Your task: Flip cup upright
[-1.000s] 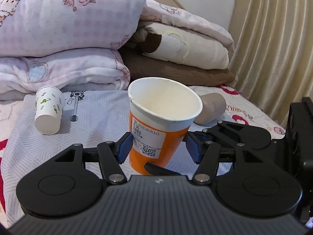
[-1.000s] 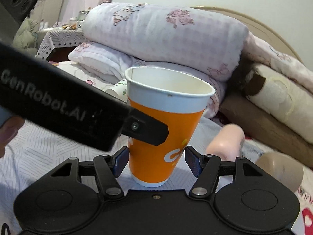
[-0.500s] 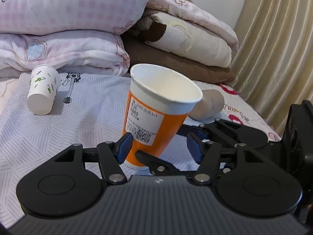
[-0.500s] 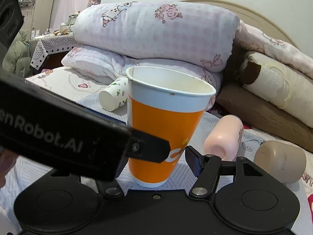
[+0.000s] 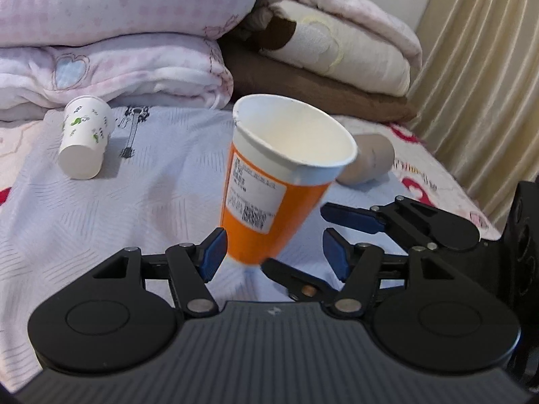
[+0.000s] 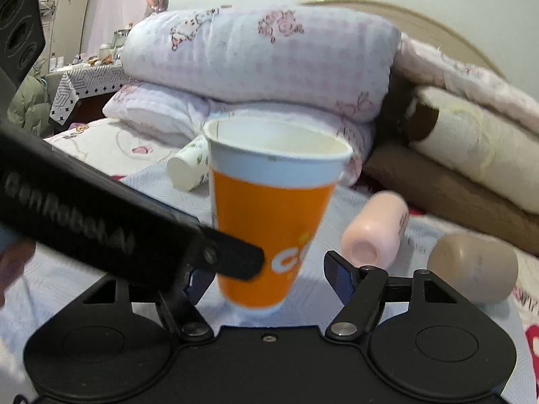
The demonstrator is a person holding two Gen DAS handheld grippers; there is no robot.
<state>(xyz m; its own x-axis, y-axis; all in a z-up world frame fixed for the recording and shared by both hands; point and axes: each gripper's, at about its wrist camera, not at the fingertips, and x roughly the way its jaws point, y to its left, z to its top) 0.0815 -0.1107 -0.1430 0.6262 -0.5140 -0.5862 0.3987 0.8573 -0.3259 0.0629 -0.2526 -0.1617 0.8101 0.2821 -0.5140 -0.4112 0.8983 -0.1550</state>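
Observation:
An orange paper cup with a white rim (image 5: 269,181) stands mouth-up on the lilac bedsheet, leaning slightly; it also shows in the right wrist view (image 6: 269,222). My left gripper (image 5: 273,252) is open, its blue pads on either side of the cup's base, not touching. My right gripper (image 6: 269,276) is open around the same cup from another side; its left finger is hidden behind the left gripper's body (image 6: 84,215). The right gripper's fingers (image 5: 350,217) show in the left wrist view.
A white cup with green print (image 5: 84,138) lies on its side at left. A pink cup (image 6: 374,232) and a beige cup (image 6: 475,269) lie on their sides at right. Stacked pillows and folded blankets (image 5: 118,33) lie behind. A curtain (image 5: 488,67) hangs at right.
Both grippers have pulled back a little from the orange cup, which sits farther from the pads and leans slightly. Both views are blurred by motion.

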